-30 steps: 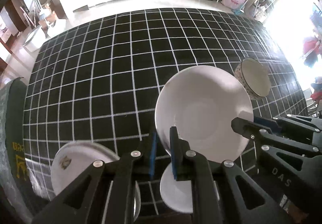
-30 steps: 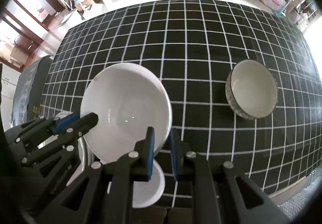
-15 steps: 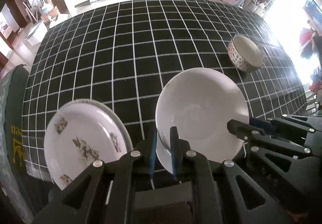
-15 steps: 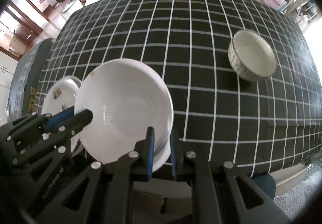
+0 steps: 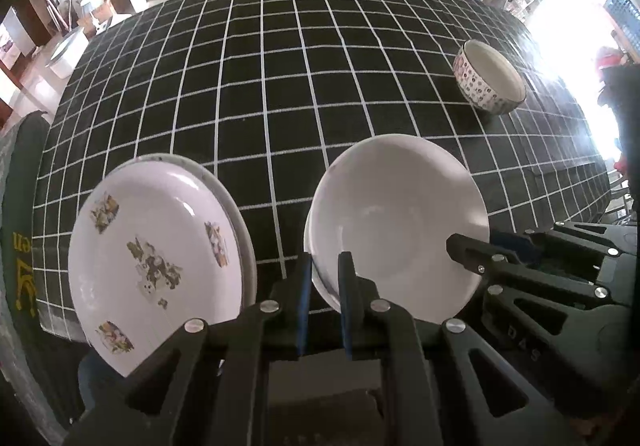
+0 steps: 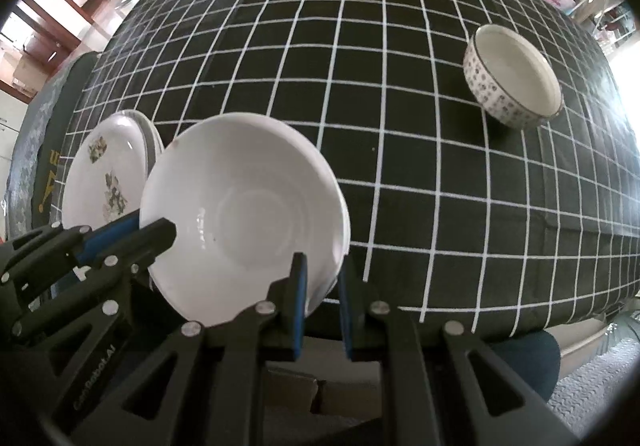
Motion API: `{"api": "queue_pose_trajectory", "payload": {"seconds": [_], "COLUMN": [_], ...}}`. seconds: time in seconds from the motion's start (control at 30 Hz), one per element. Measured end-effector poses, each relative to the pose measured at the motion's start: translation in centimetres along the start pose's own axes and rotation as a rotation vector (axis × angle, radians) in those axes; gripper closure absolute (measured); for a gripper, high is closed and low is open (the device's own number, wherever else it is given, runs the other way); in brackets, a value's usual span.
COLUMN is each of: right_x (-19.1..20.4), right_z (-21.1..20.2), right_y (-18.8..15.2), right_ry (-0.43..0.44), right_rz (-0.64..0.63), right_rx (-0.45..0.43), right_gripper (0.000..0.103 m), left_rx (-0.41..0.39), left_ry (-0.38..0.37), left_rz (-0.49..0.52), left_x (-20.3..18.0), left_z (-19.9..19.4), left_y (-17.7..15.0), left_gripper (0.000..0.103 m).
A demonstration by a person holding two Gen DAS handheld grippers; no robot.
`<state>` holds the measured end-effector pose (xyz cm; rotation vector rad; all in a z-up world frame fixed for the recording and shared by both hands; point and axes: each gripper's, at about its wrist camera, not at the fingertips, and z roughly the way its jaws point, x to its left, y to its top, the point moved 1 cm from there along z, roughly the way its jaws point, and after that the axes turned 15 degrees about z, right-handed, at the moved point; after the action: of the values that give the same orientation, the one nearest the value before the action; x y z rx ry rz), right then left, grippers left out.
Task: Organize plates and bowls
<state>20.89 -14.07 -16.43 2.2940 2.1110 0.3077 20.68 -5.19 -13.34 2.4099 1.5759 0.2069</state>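
Floral plates (image 5: pixel 156 254) stacked at left, near edge cut off by my left gripper (image 5: pixel 323 298). Both my grippers clamp the white bowl's (image 5: pixel 400 226) rim, left fingers (image 5: pixel 303 286) and right gripper (image 6: pixel 322 298) opposite. Possibly a second bowl nested beneath. Patterned bowl (image 6: pixel 514 75) stands apart on the worktop (image 6: pixel 320 45).

Two stacked white bowls (image 5: pixel 400 230), two stacked floral plates (image 5: pixel 156 258), one patterned bowl (image 5: pixel 488 75), two tools (image 5: pixel 322 278)
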Motion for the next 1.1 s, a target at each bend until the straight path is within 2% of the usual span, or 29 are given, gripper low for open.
{"api": "queue_pose_trajectory", "payload": {"seconds": [0.4,0.67,0.83,1.0,1.1], "right_x": [0.2,0.2,-1.3,-3.3,-4.7], "right_z": [0.2,-0.4,-1.5,-3.3,-4.8], "right_y": [-0.1,0.2,1.1,2.1,3.0], "right_ry": [-0.037,-0.047,0.004,0.097,0.12], "right_rz": [-0.038,-0.074,-0.034,0.026,0.059], "right_rx": [-0.008,-0.055,-0.076,-0.092,-0.113], "right_gripper": [0.084,0.084,0.084,0.068,0.065], "left_rx": [0.017,0.018,-0.018,-0.074,-0.101], "left_ry": [-0.011,0.006,0.029,-0.001,-0.022], "left_rz": [-0.012,0.008,-0.017,-0.01,-0.005], "left_x": [0.0,0.2,0.7,0.3,-0.1], "left_z": [1.0,0.8,-0.6,-2.7,-3.8], "left_y": [-0.7,-0.4,0.4,2.2,4.0], "left_gripper": [0.091,0.091,0.091,0.091,0.086]}}
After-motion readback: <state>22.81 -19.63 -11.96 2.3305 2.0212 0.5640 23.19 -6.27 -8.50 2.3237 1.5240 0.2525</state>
